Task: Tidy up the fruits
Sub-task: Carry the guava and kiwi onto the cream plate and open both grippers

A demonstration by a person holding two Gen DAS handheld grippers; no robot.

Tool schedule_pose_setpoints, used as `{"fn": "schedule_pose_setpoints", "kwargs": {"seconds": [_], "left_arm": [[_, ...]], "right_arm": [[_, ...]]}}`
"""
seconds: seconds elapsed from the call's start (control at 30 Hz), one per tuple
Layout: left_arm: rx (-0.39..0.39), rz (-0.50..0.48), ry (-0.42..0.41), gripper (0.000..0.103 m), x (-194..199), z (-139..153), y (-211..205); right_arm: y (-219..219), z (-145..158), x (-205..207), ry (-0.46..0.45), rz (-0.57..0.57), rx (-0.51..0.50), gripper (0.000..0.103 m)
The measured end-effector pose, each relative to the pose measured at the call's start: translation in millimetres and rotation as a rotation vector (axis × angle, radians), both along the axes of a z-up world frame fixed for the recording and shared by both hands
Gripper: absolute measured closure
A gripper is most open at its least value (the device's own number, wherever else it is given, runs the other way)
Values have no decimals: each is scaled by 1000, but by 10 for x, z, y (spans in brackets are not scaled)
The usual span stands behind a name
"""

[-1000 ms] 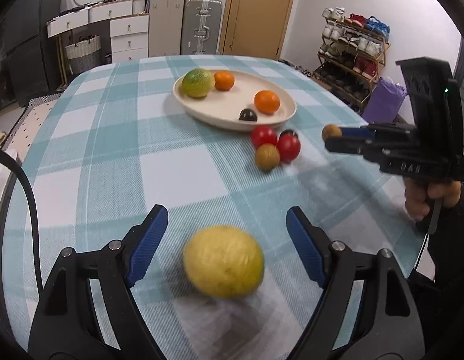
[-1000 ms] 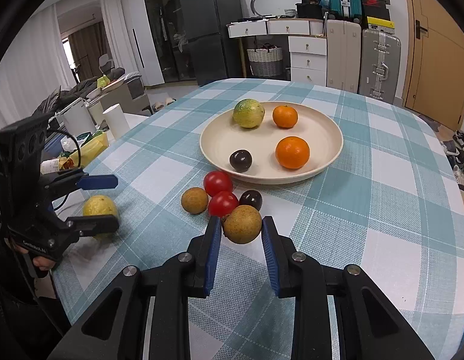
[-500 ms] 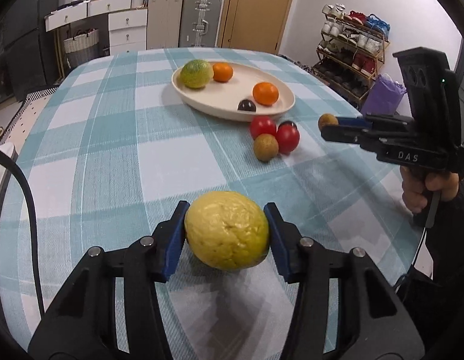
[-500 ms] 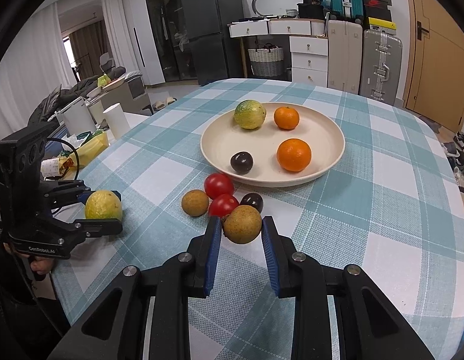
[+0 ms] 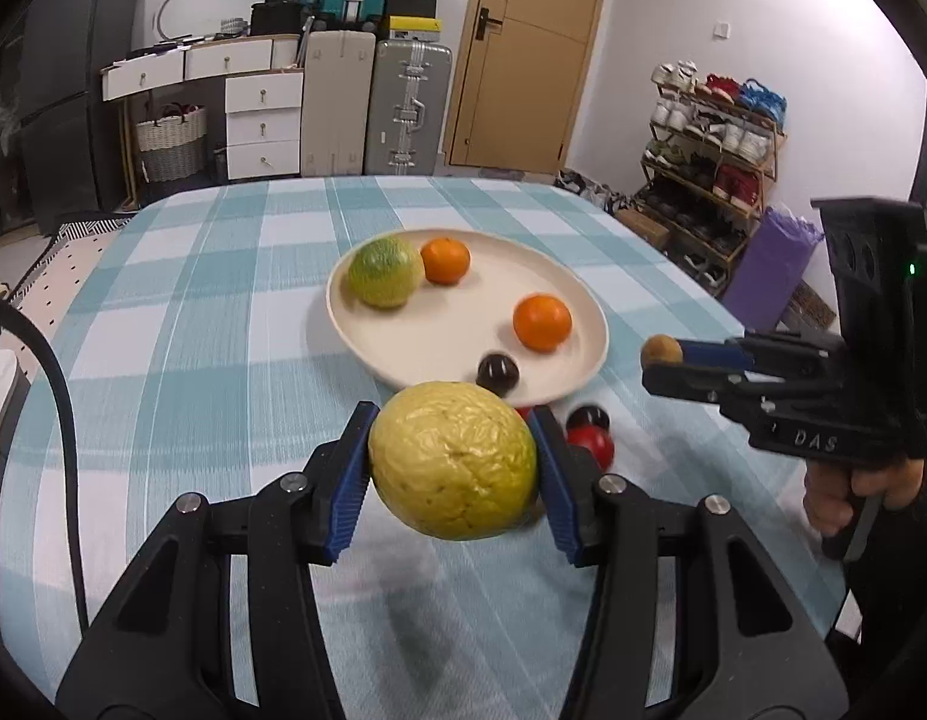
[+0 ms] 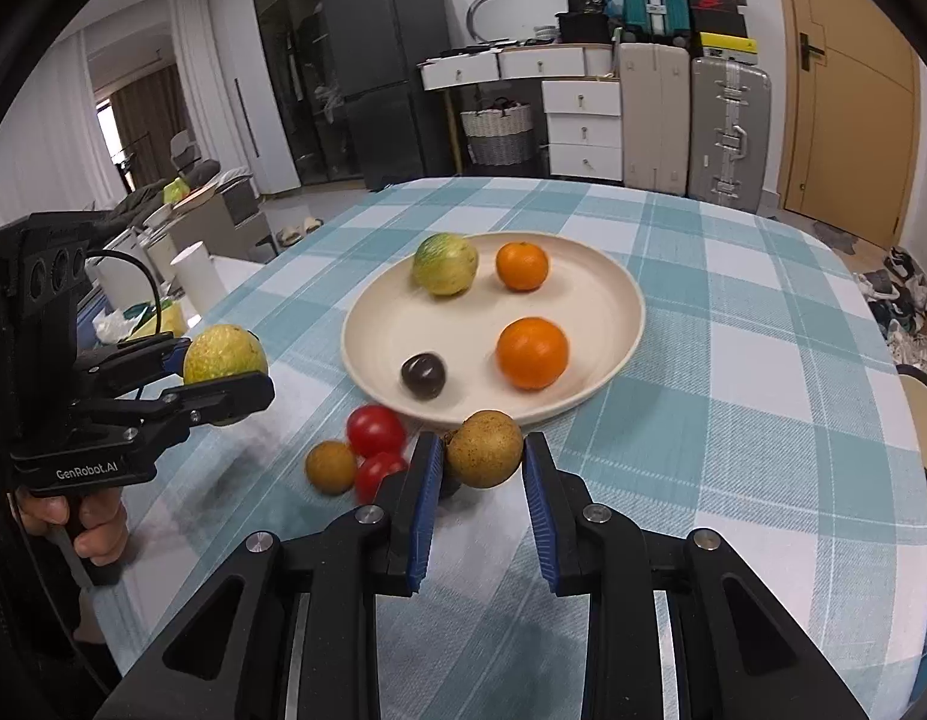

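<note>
My left gripper [image 5: 452, 468] is shut on a large yellow fruit [image 5: 452, 469] and holds it above the table, short of the cream plate [image 5: 439, 348]; it also shows in the right wrist view [image 6: 223, 354]. My right gripper [image 6: 481, 468] is shut on a small brown fruit [image 6: 484, 449], just before the plate's near rim [image 6: 583, 402]. On the plate lie a green-yellow fruit [image 6: 444, 264], two oranges [image 6: 531, 353] and a dark plum [image 6: 423, 375]. Two red tomatoes [image 6: 376, 431] and a brown fruit [image 6: 330, 467] lie on the cloth by the plate.
The table has a teal checked cloth [image 6: 763, 330]. A dark fruit [image 5: 588, 418] lies next to the tomatoes. Drawers, suitcases and a shoe rack [image 5: 703, 150] stand beyond the table. A white cup [image 6: 196, 276] stands off the left edge.
My left gripper closed on the yellow fruit, lifted it off the cloth and carried it toward the plate. My right gripper kept its brown fruit and moved slightly nearer the plate.
</note>
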State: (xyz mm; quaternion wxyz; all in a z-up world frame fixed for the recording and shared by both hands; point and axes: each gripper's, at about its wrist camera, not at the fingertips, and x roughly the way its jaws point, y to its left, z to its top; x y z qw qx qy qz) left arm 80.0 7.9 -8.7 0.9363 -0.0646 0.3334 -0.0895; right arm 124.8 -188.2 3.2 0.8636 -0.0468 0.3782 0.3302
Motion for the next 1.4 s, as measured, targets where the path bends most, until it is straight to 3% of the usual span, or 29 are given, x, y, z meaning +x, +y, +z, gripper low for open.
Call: {"fn": "schedule_pose_setpoints", "kwargs": {"seconds": [0.23, 0.57, 1.17, 1.23, 1.3, 1.4], "left_arm": [[-3, 9, -23, 55, 363, 65, -30], [16, 32, 10, 55, 859, -60, -66], [32, 46, 58, 55, 1065, -262, -74], [33, 43, 57, 55, 1060, -262, -76], [36, 42, 44, 55, 1028, -243, -81], [33, 30, 27, 54, 971, -176, -87]], "right_arm": [[-13, 35, 298, 2, -78, 8, 75], [27, -20, 717, 4, -162, 20, 75], [130, -160, 994, 32, -181, -4, 75], [124, -152, 979, 33, -179, 1, 71], [113, -129, 947, 26, -172, 10, 58], [65, -74, 851, 6, -176, 22, 49]]}}
